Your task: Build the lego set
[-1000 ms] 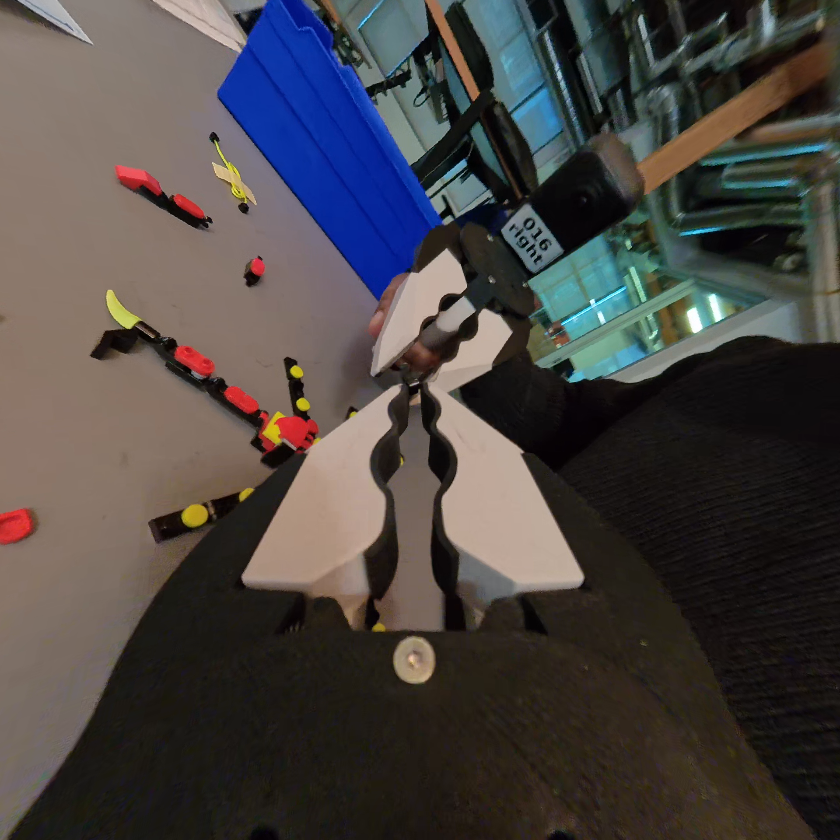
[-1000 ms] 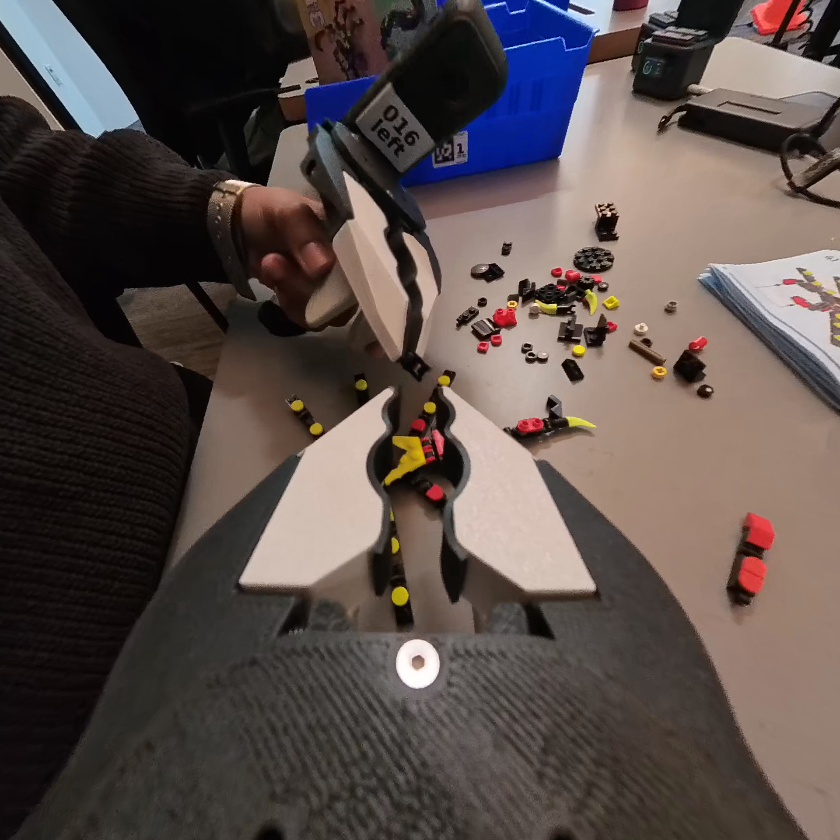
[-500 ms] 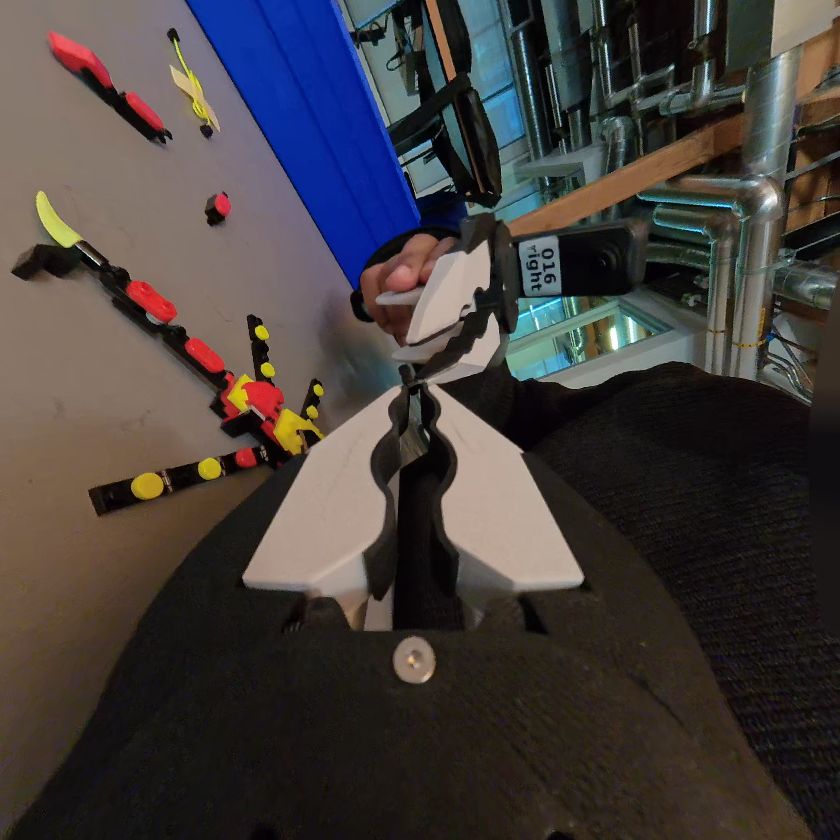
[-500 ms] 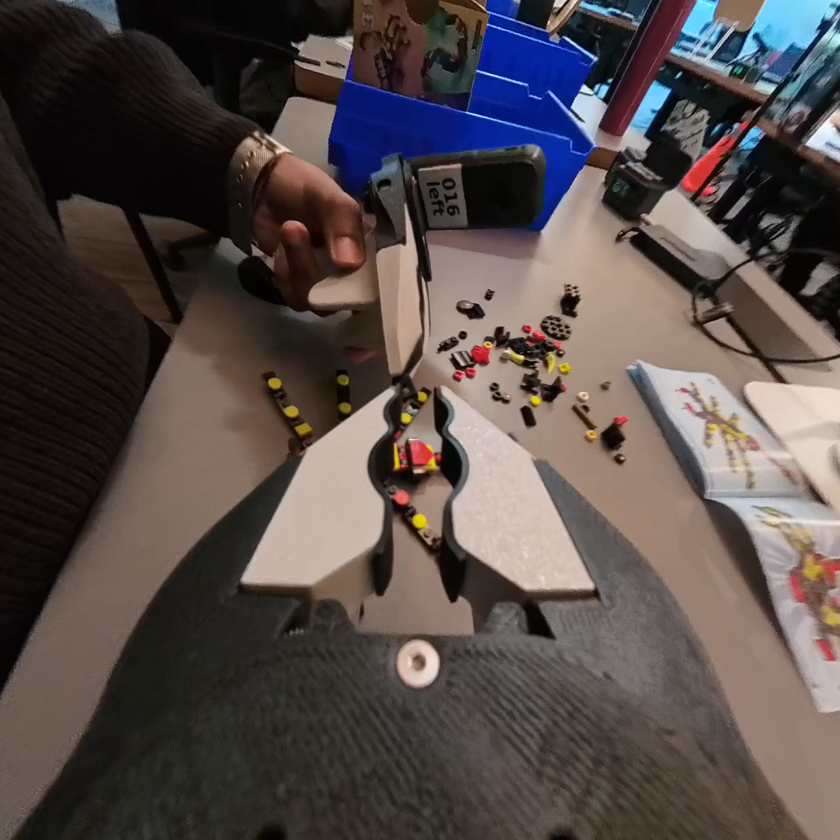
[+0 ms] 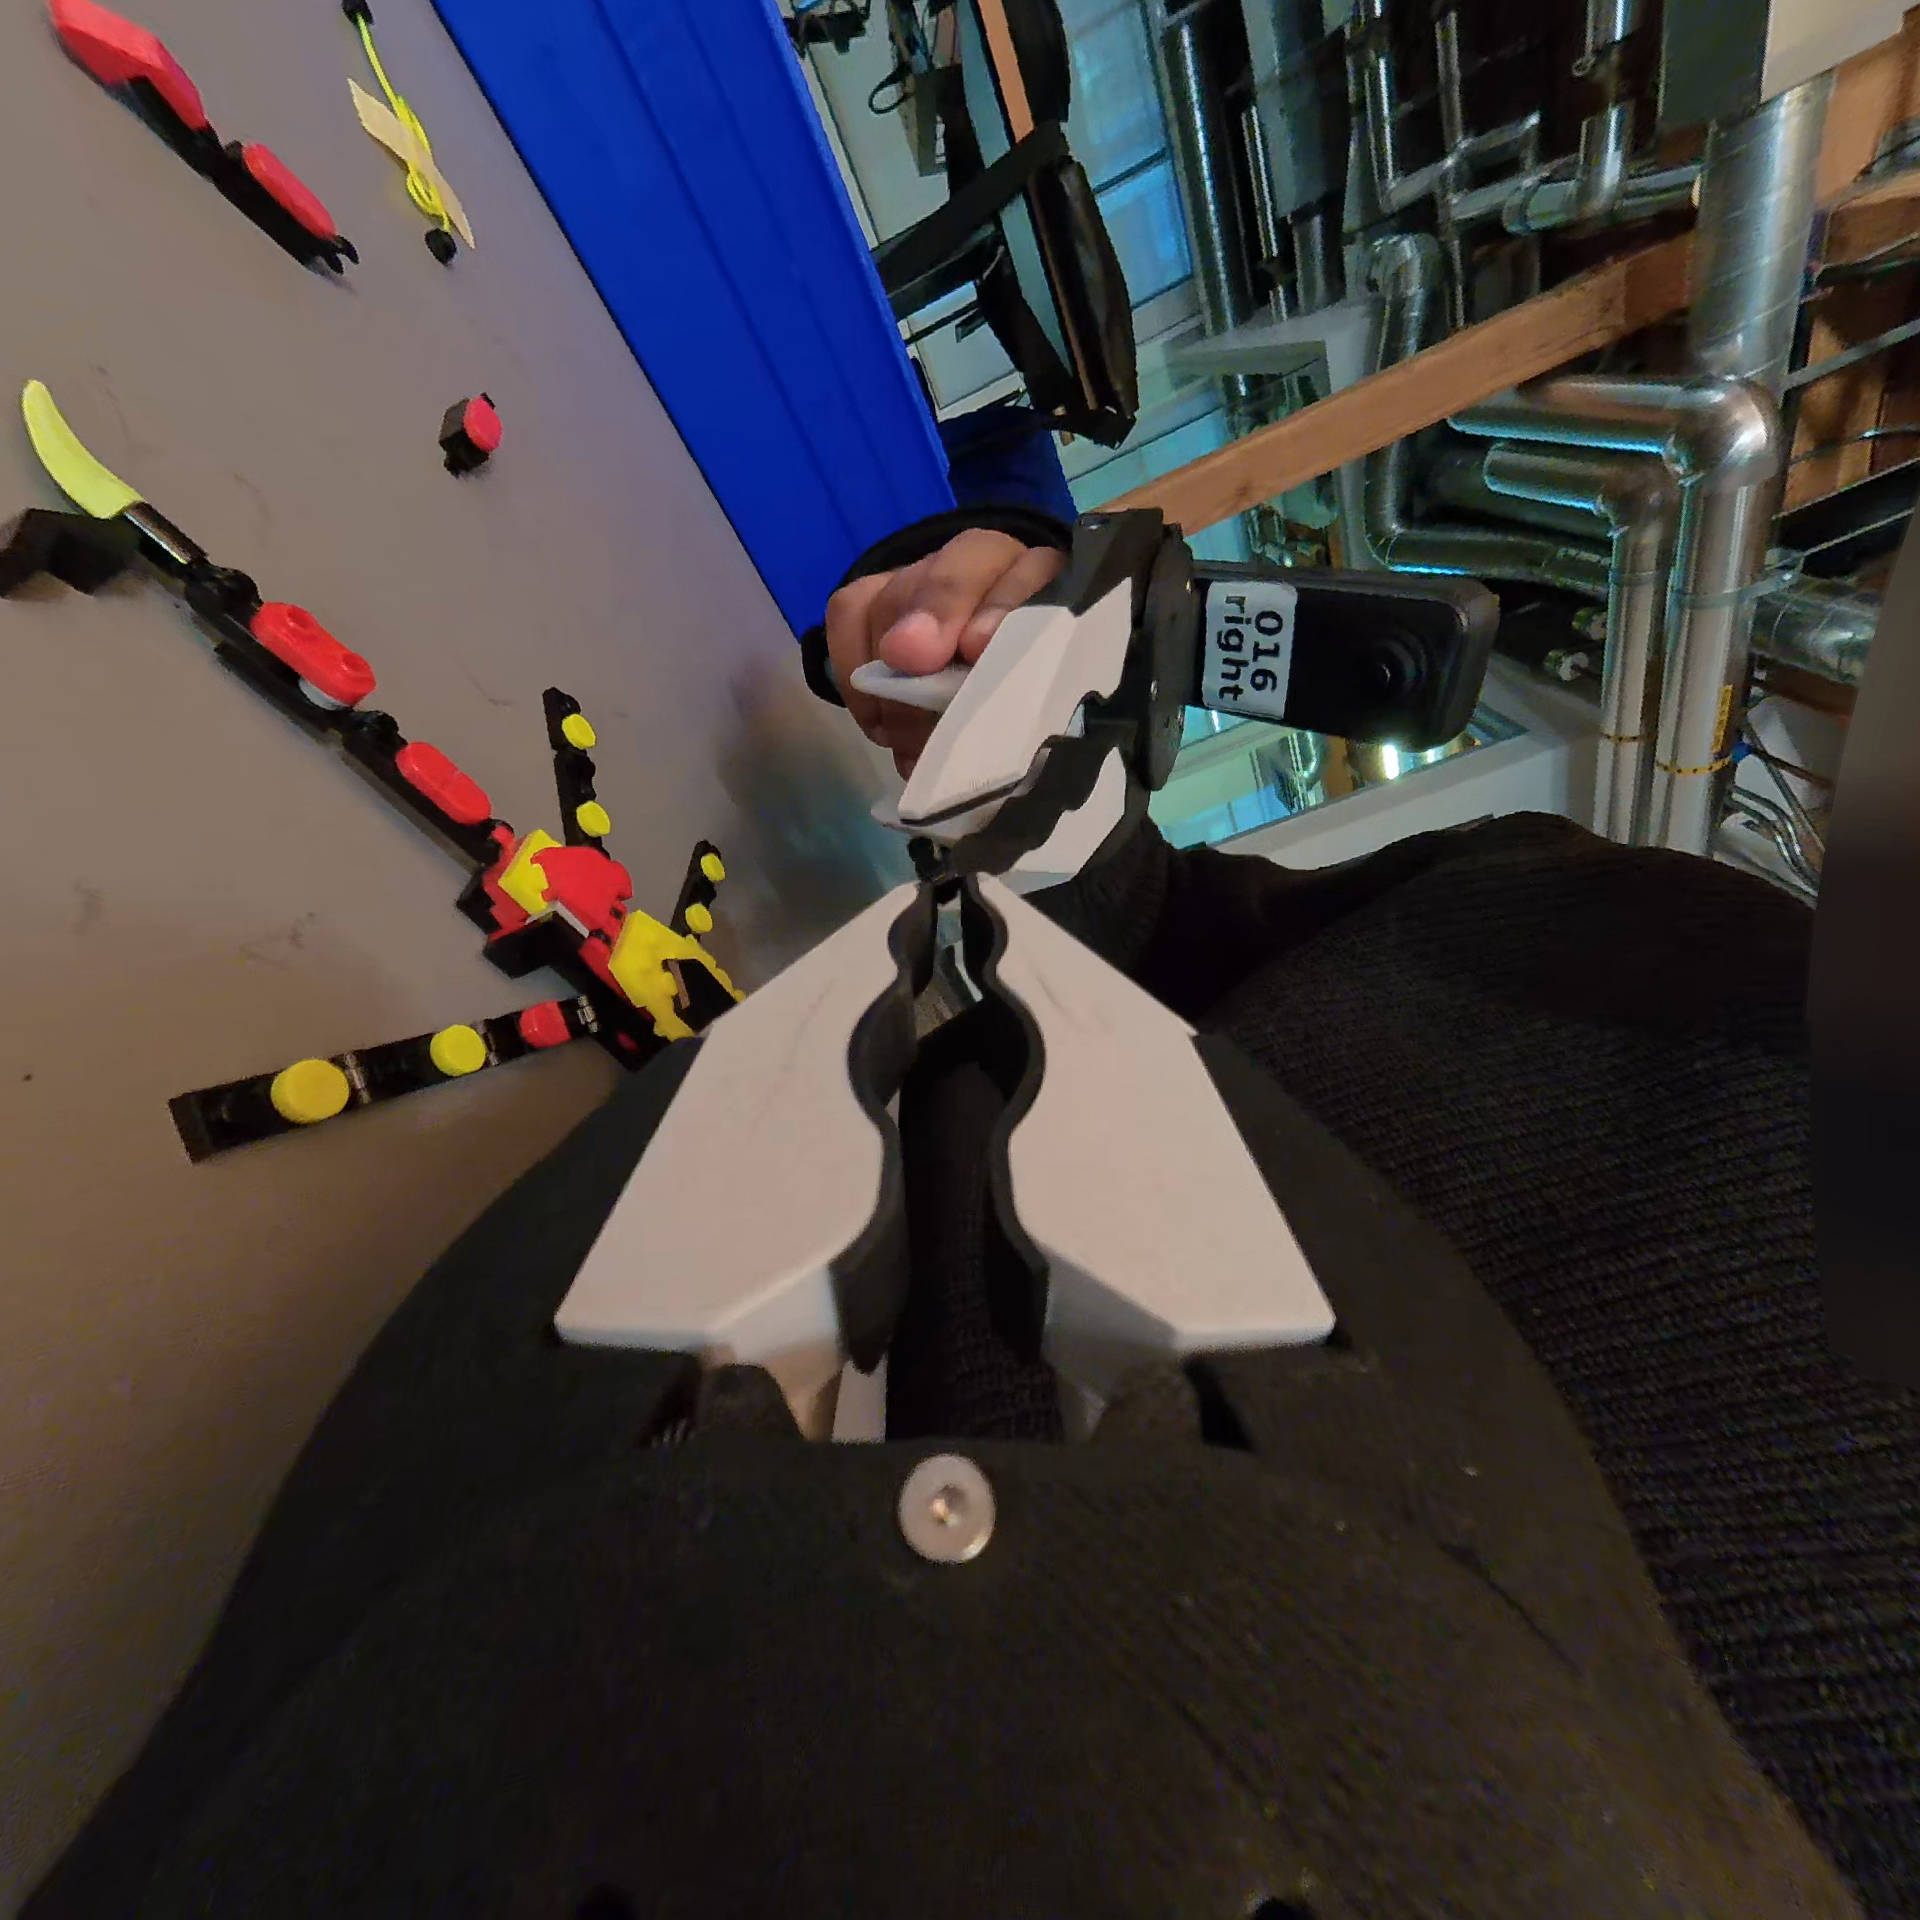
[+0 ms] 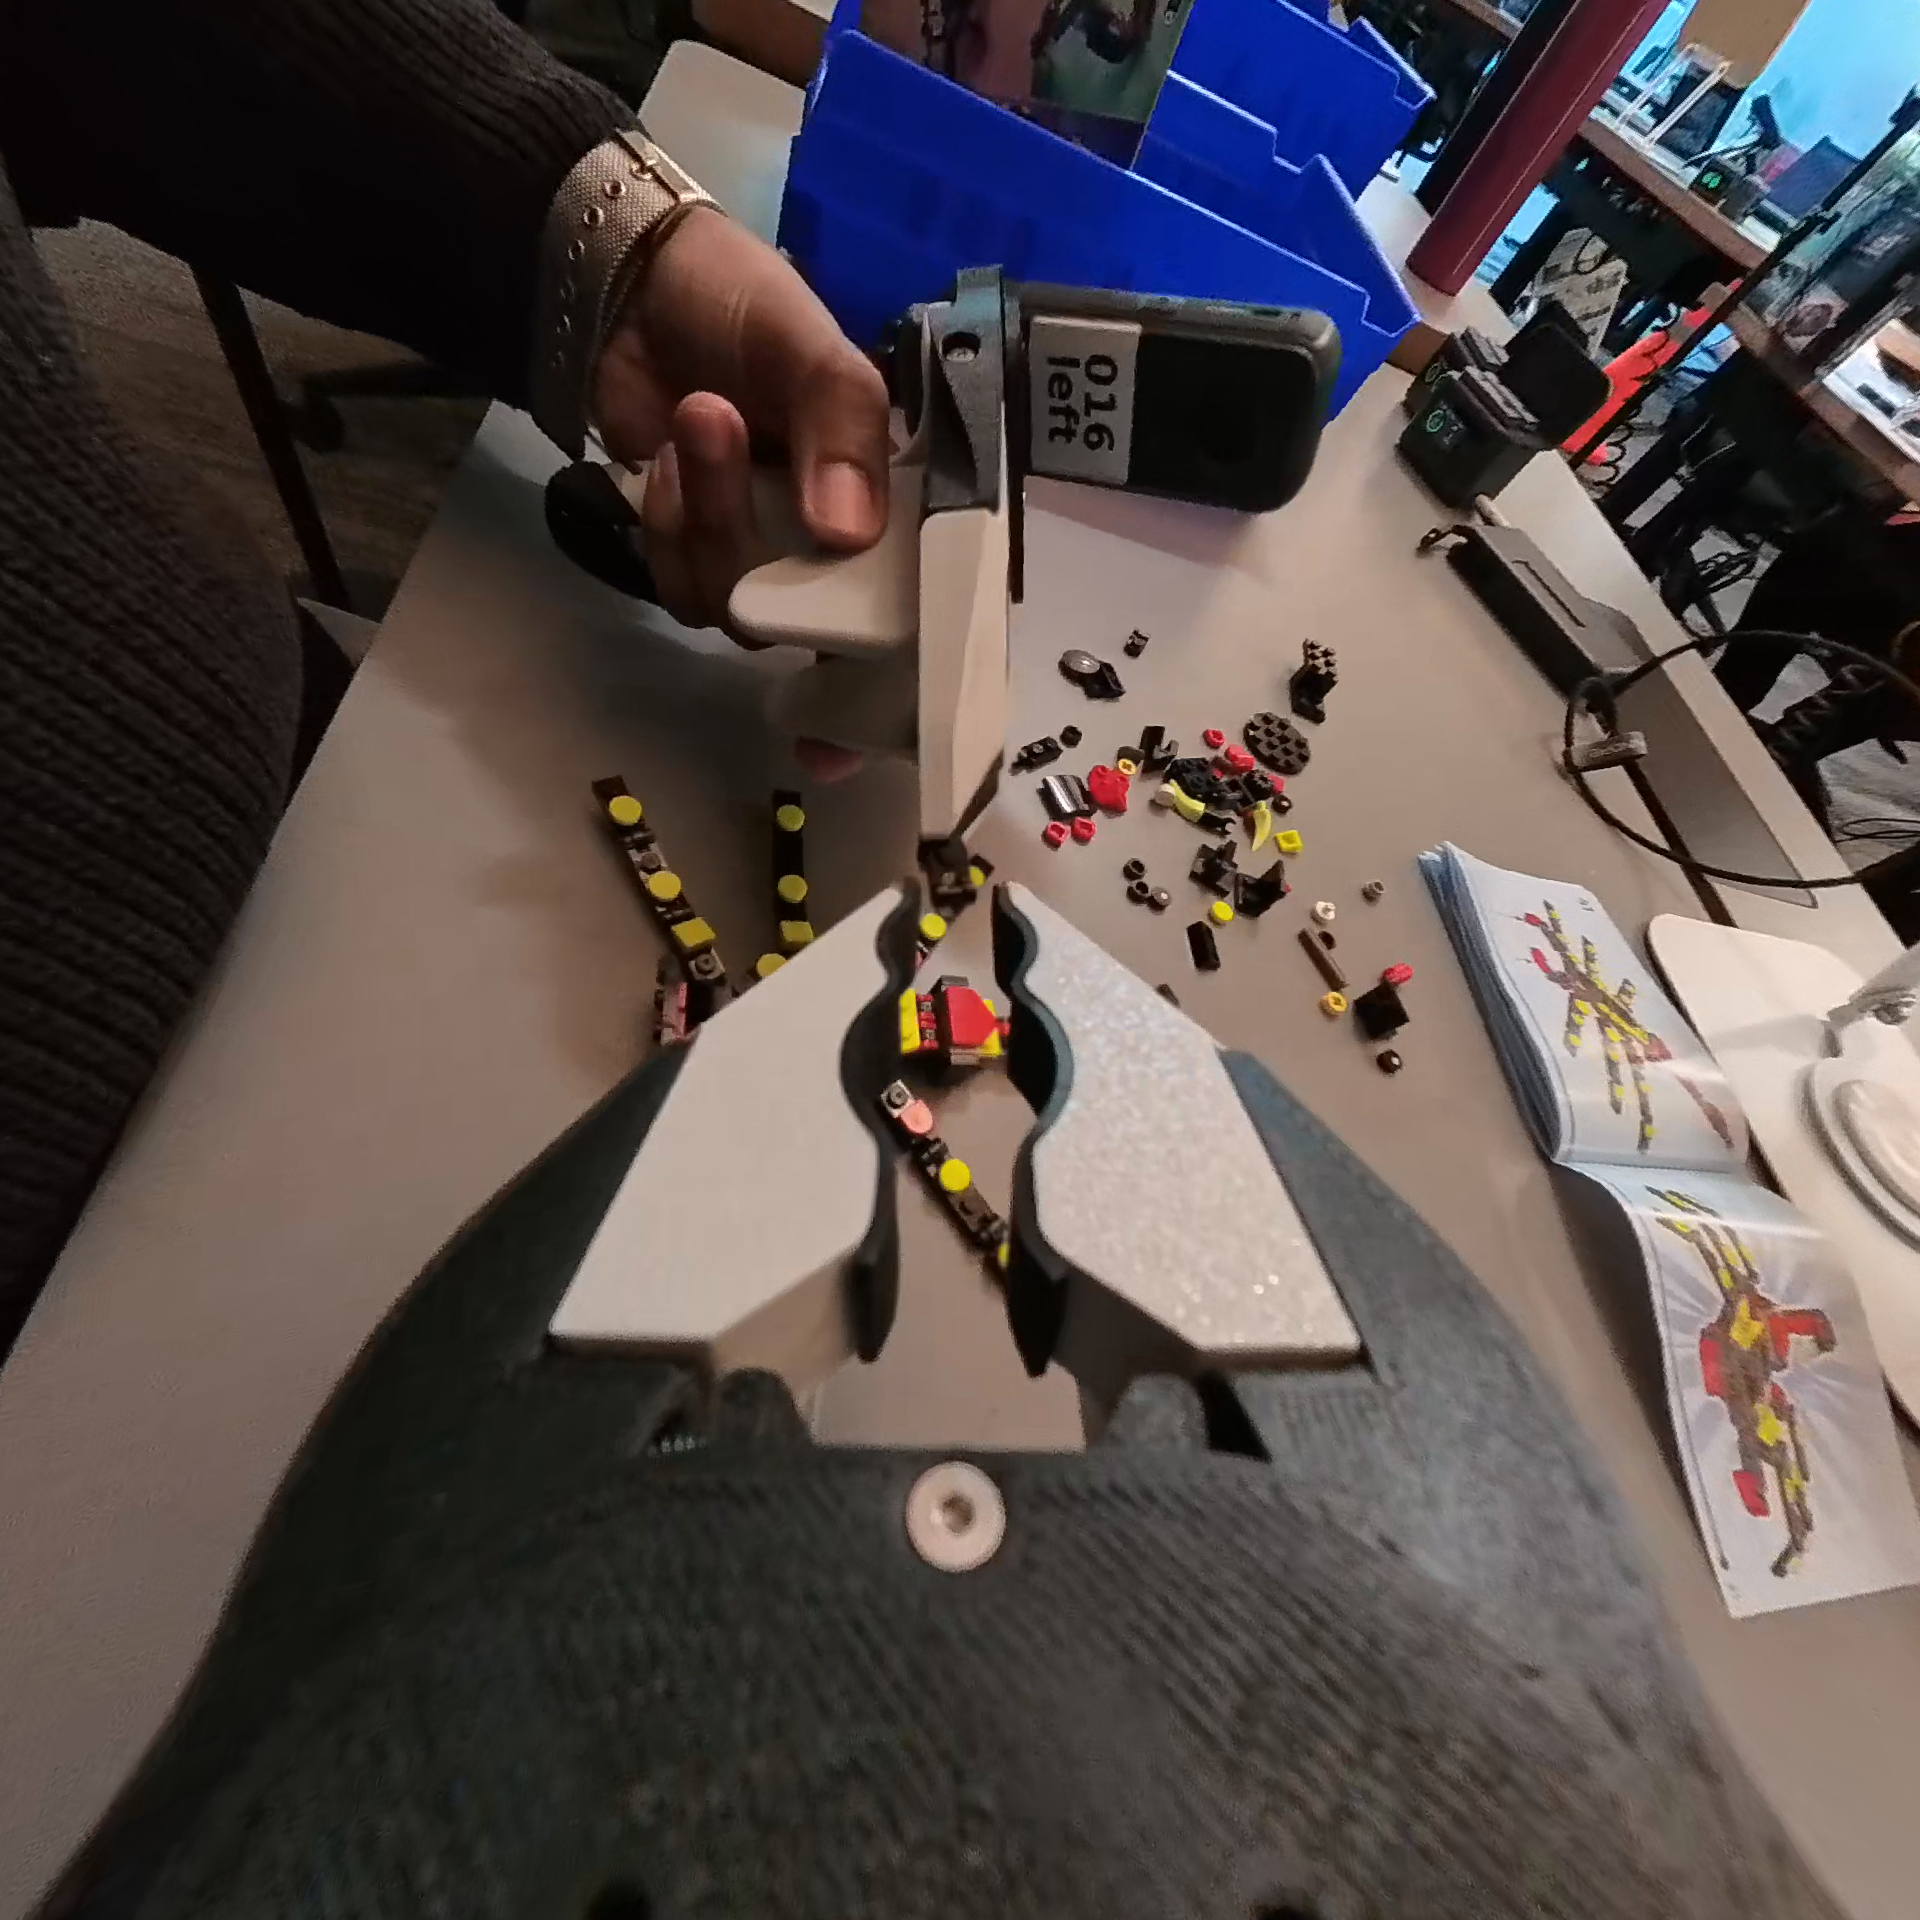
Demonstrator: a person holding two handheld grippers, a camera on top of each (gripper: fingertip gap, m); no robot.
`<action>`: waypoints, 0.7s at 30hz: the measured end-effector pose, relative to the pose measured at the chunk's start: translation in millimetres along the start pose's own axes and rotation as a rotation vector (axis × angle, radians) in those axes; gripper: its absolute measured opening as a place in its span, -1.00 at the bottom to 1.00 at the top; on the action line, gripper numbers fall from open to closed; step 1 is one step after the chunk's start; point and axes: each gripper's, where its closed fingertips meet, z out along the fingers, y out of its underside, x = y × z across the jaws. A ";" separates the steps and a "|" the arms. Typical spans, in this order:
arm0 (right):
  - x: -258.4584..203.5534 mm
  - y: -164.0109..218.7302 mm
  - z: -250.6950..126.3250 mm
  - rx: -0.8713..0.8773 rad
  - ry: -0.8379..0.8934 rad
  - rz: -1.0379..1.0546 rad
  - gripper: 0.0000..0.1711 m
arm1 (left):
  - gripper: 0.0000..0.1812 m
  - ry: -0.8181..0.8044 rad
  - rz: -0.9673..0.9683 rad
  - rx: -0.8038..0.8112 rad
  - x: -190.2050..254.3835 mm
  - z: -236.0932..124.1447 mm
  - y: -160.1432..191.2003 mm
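Grey table (image 6: pixel 312 1091): bare near edge, loose bricks (image 6: pixel 1195 800) and booklet (image 6: pixel 1579 1039) right, blue bin (image 6: pixel 1039 208) behind. Spider model (image 6: pixel 951 1023) lies centre. Left hand-held gripper (image 6: pixel 951 847) pinches small black piece (image 6: pixel 948 862); right hand-held gripper (image 6: pixel 956 904) slightly apart, touching it.

On the table (image 6: pixel 416 1039), loose pieces (image 6: pixel 1195 800) lie between the bin (image 6: pixel 1039 208) behind and the booklet (image 6: pixel 1579 1018) rightward.

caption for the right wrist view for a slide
Left gripper pinches a small black piece at the open right gripper, above the half-built spider model.
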 end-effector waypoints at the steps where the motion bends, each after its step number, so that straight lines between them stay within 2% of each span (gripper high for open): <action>1: -0.5 -0.4 0.4 0.001 -0.002 0.000 -0.88 | -0.98 0.004 -0.001 -0.007 0.6 0.8 1.3; 12: -0.6 4.5 1.3 -0.033 -0.010 0.015 -0.92 | -0.96 -0.041 0.046 0.012 -3.7 1.1 -1.8; 16: 1.4 12.0 2.4 -0.069 -0.012 0.046 -0.93 | -0.81 -0.217 0.316 0.009 -10.6 -2.4 -7.6; 19: -0.7 14.3 2.5 -0.081 -0.044 0.096 -0.93 | -0.81 -0.423 0.597 -0.093 -25.9 -3.9 -0.3; 21: -3.3 13.1 2.1 -0.075 -0.071 0.124 -0.93 | -0.83 -0.478 0.713 -0.125 -28.5 -1.3 3.5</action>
